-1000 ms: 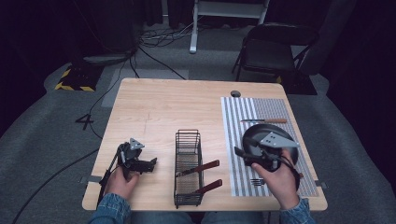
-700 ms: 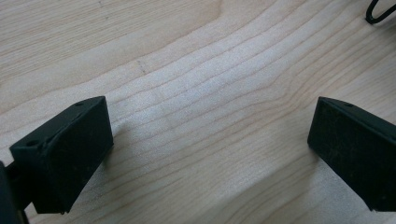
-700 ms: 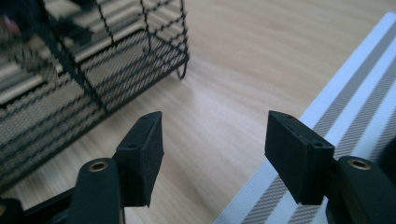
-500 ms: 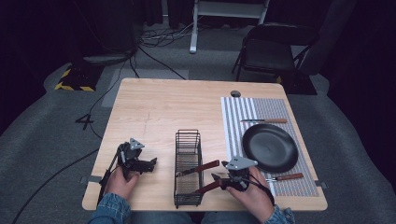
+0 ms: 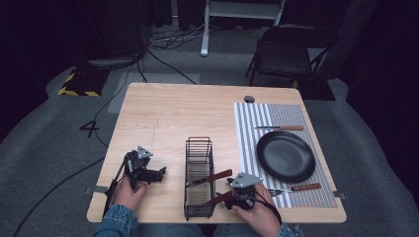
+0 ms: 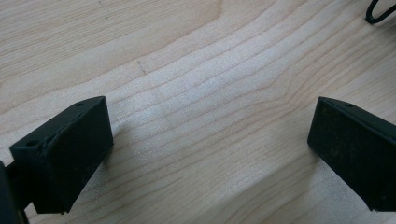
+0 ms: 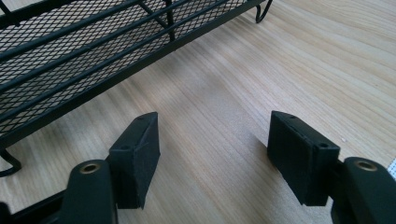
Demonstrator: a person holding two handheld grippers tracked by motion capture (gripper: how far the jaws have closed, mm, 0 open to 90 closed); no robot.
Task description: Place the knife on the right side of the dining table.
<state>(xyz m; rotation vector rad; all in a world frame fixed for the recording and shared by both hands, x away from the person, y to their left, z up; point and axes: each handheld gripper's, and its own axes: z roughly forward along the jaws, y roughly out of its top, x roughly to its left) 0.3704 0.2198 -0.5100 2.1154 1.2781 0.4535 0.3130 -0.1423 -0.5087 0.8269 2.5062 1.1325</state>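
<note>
From the high view, my job looks like laying a place setting, and I judge it a good part done: on the grey-and-white striped woven placemat [image 5: 286, 118] at the right of the pale wooden bench [image 5: 173, 113] sits a round matt black plate [image 5: 285, 156], with a wooden-handled knife [image 5: 279, 128] lying on the mat beyond it and a wooden-handled fork [image 5: 294, 188] on the mat just in front of it. What seems left is in the black wire-mesh caddy [image 5: 199, 177], a long narrow basket in the middle of the bench: two more reddish wooden-handled utensils [image 5: 210, 178] lean out over its right rim, their working ends hidden inside, so I cannot tell what they are. My right claw [image 5: 232, 196] rests low by the caddy's right side, close to the nearer handle, and my left claw [image 5: 159, 173] sits on bare wood to the caddy's left, well apart from everything. In the left gripper view, my two blocky black jaws with their dull rubbery pads stand wide apart over smooth, softly grained light wood, holding nothing; a curl of the caddy's wire foot [image 6: 379, 13] shows at the top corner. In the right gripper view, my jaws are likewise spread and empty above the bench, and the caddy's side [image 7: 93, 51] runs across the top: fine diamond mesh behind round black rods, raised on looped wire feet that leave a gap over the wood.
</note>
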